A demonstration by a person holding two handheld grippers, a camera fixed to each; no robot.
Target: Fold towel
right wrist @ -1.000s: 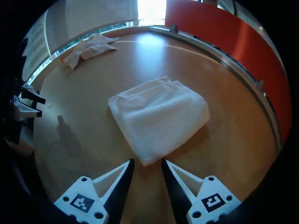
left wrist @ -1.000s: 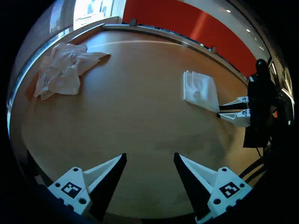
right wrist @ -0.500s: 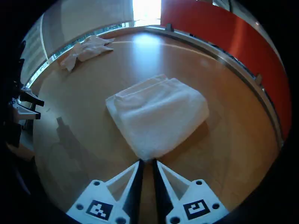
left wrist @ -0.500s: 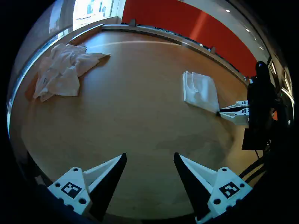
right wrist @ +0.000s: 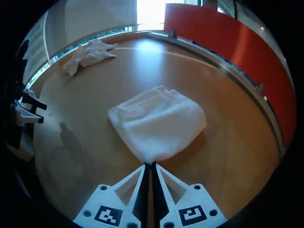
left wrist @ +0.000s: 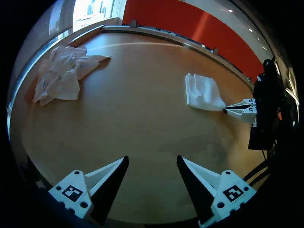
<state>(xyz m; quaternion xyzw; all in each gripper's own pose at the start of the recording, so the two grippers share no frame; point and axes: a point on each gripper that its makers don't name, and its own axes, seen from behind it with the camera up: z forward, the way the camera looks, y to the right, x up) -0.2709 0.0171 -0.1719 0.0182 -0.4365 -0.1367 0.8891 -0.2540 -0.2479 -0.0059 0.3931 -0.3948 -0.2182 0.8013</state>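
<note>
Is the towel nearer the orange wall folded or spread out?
Folded: the towel lies as a compact rectangle, stacked layers showing.

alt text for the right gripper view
The right gripper pinches the near corner of a folded towel on a wooden table. A crumpled cloth lies far back left; the left gripper is at the left edge.

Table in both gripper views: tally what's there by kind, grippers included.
Folded white terry towel: 1
Crumpled white cloth heap: 1 (number of pieces in it cannot be told)
Two-finger grippers: 2, the left gripper and the right gripper
Total: 4
</note>
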